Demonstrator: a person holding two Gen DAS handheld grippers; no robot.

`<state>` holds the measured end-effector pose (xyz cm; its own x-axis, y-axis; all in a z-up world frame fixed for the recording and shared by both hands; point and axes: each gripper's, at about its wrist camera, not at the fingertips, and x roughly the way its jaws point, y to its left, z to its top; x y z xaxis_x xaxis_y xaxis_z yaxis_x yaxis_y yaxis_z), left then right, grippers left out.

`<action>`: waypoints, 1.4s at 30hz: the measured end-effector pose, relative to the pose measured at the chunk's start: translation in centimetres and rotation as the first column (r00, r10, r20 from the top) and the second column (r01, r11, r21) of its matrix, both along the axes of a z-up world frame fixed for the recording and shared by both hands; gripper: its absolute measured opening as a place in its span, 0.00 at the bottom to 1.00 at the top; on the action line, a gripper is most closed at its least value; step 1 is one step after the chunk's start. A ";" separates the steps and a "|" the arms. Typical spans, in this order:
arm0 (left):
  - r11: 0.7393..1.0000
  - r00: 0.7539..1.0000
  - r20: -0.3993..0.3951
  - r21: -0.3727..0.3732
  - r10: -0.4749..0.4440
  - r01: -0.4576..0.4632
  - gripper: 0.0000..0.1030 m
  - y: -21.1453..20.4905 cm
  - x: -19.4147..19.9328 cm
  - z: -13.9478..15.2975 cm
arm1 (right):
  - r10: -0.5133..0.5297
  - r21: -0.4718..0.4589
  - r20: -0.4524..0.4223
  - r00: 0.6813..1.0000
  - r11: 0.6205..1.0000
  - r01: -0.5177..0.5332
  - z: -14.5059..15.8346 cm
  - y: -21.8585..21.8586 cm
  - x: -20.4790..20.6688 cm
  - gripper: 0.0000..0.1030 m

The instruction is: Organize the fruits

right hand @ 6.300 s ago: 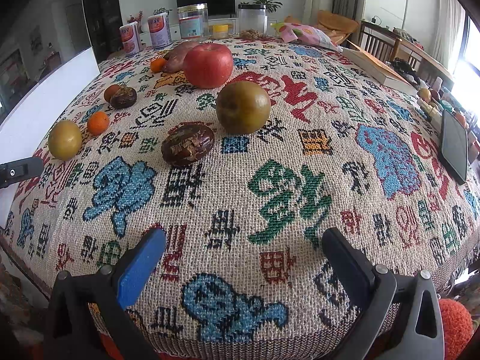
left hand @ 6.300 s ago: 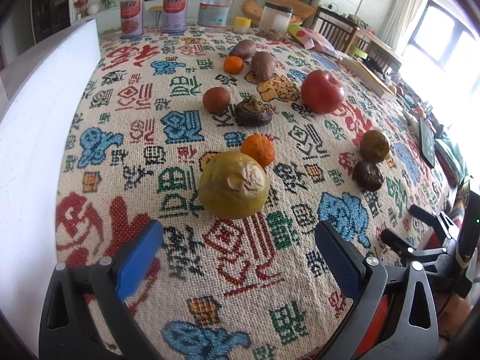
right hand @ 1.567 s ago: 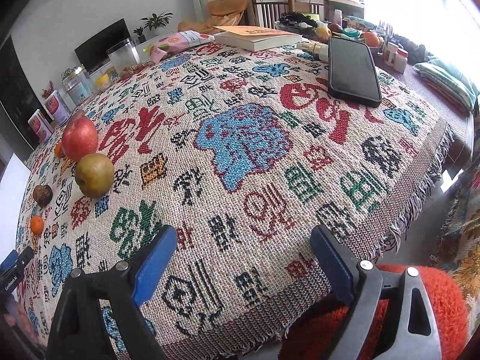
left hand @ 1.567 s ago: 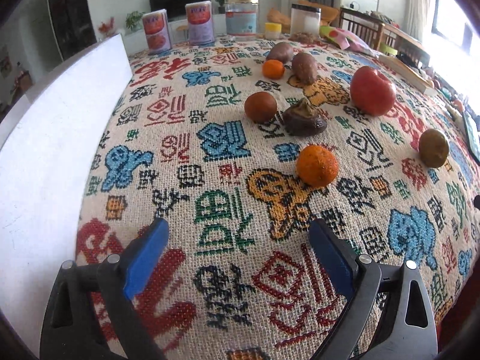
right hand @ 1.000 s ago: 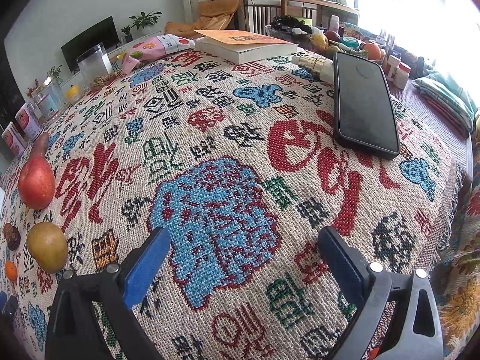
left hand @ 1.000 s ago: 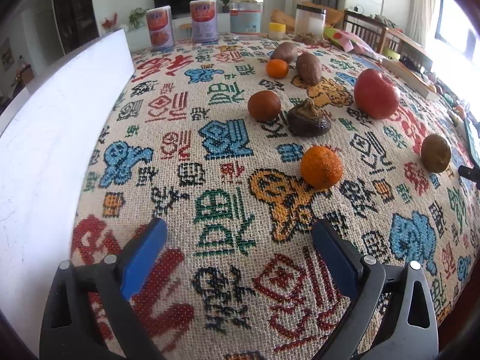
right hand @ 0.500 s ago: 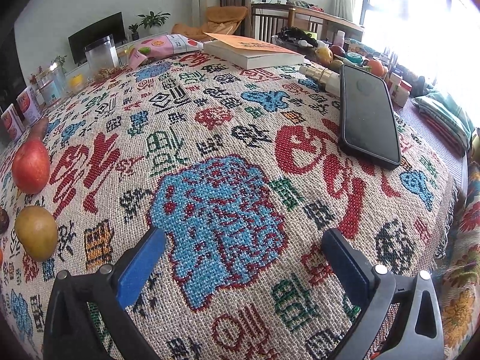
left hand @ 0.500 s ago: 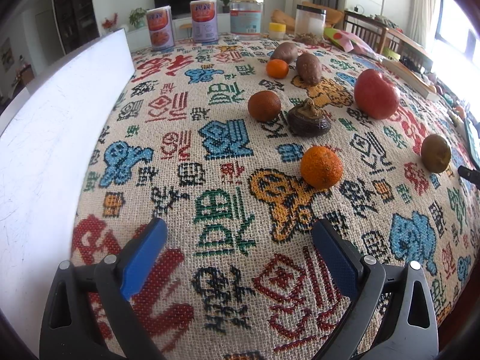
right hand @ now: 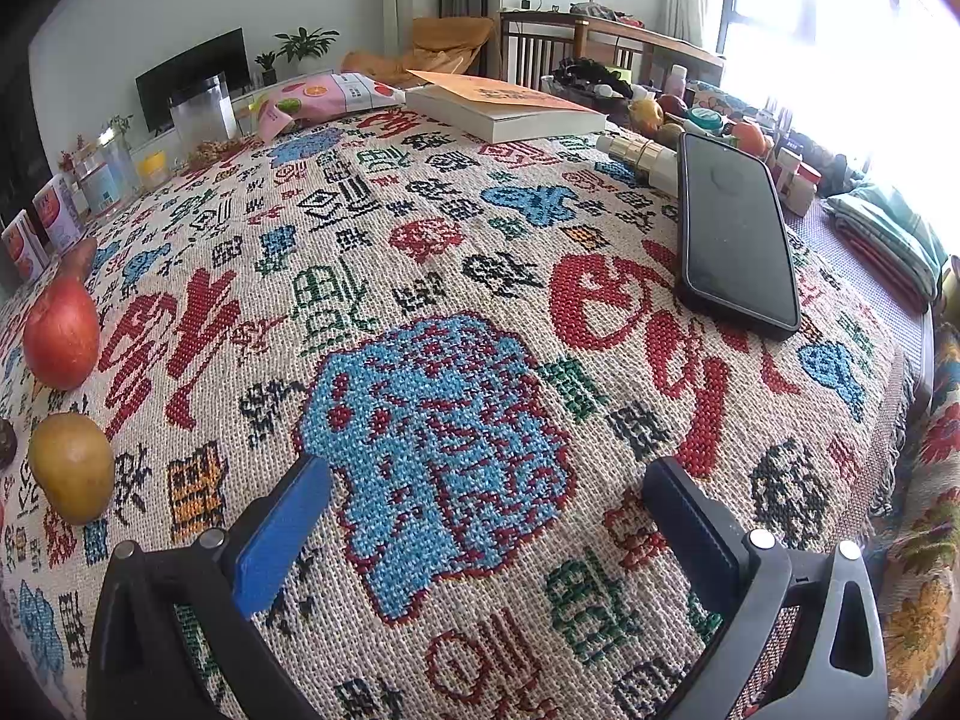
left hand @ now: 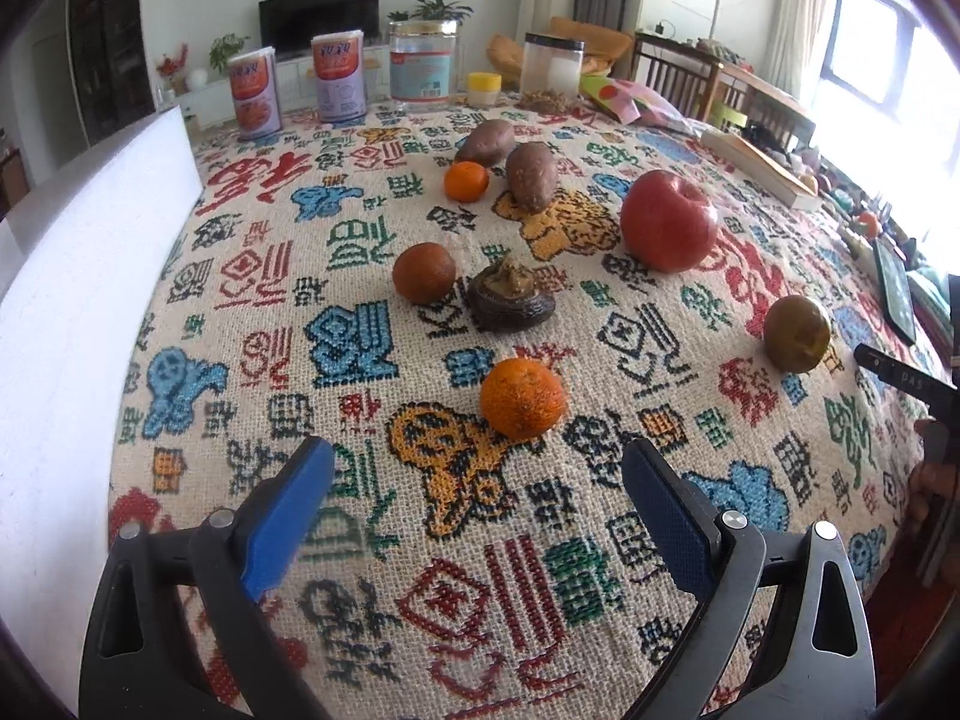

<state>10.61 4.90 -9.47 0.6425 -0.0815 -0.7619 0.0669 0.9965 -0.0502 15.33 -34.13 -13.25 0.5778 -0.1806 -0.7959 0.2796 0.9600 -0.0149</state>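
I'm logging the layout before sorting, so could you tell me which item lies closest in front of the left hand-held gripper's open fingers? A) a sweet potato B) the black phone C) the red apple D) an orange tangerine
D: in the left wrist view the orange tangerine sits just ahead of the left hand-held gripper, nearer than the red apple.

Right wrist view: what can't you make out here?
- Dark fruit: cut off by the left edge.
- Small orange: outside this view; seen only from the left wrist.
- Can labels: too small to read.
- Clutter past the phone: washed out by window glare.
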 end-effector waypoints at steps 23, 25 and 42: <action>0.992 0.992 -0.013 0.017 0.127 -0.126 0.41 4.0 -0.1 -1.5 | 0.001 -0.001 0.002 1.000 1.000 -0.001 -0.1 0.1 -0.1 1.00; 0.988 0.988 -0.017 0.040 0.152 -0.151 0.69 3.9 0.0 -1.7 | 0.001 -0.001 0.002 1.000 1.000 -0.001 -0.1 0.1 -0.1 1.00; 0.982 0.983 -0.039 0.066 0.180 -0.177 0.90 3.7 0.5 -2.3 | 0.010 0.060 0.027 1.000 0.998 -0.011 0.5 -0.4 -0.5 1.00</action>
